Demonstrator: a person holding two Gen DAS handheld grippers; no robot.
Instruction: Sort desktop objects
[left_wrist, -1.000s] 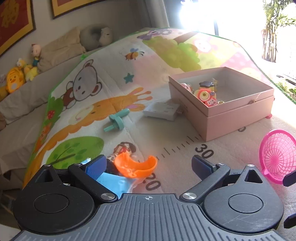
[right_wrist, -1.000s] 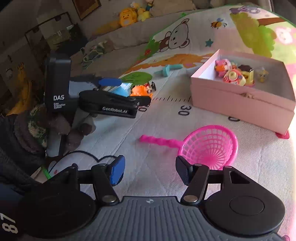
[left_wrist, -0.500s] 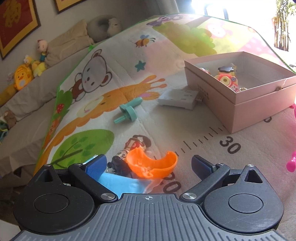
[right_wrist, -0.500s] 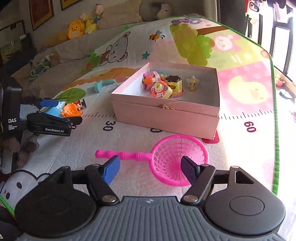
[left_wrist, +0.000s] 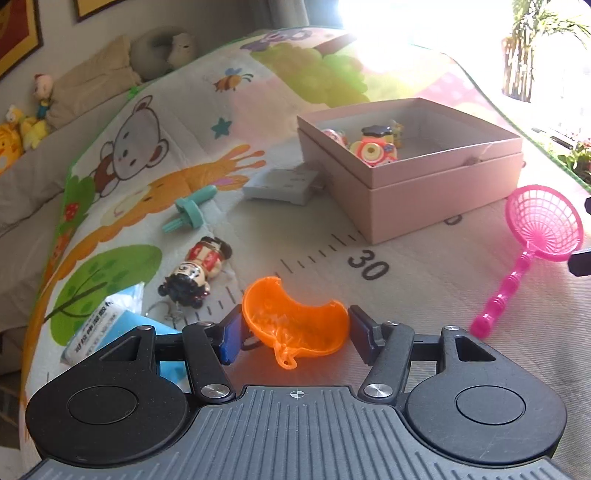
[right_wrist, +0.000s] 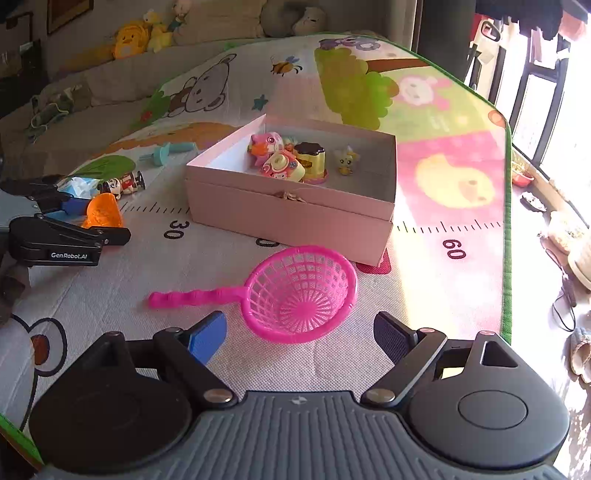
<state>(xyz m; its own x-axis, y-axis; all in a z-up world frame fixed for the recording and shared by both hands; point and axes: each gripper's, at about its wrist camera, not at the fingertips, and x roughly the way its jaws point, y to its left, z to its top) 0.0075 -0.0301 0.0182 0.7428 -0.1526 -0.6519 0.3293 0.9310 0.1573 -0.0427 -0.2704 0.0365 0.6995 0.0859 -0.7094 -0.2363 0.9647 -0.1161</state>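
Note:
My left gripper (left_wrist: 294, 334) is shut on an orange crescent-shaped toy cup (left_wrist: 295, 325), both pads against its sides. It also shows in the right wrist view (right_wrist: 102, 211) between the left fingers. My right gripper (right_wrist: 299, 334) is open and empty, just short of a pink toy net (right_wrist: 301, 290) lying on the mat. The net also shows at the right of the left wrist view (left_wrist: 541, 225). An open pink box (right_wrist: 295, 218) holds several small toys in the middle of the mat; in the left wrist view (left_wrist: 424, 192) it stands at the back right.
On the mat lie a doll keychain (left_wrist: 197, 271), a teal peg toy (left_wrist: 190, 214), a white block (left_wrist: 284, 183) against the box, and a blue tissue pack (left_wrist: 107, 325). Plush toys and cushions line the sofa behind. The mat's green edge (right_wrist: 508, 258) runs along the right.
My left gripper closed its fingers onto the orange cup and turned right, bringing the net into its view. My right gripper swung right, now facing the net and box.

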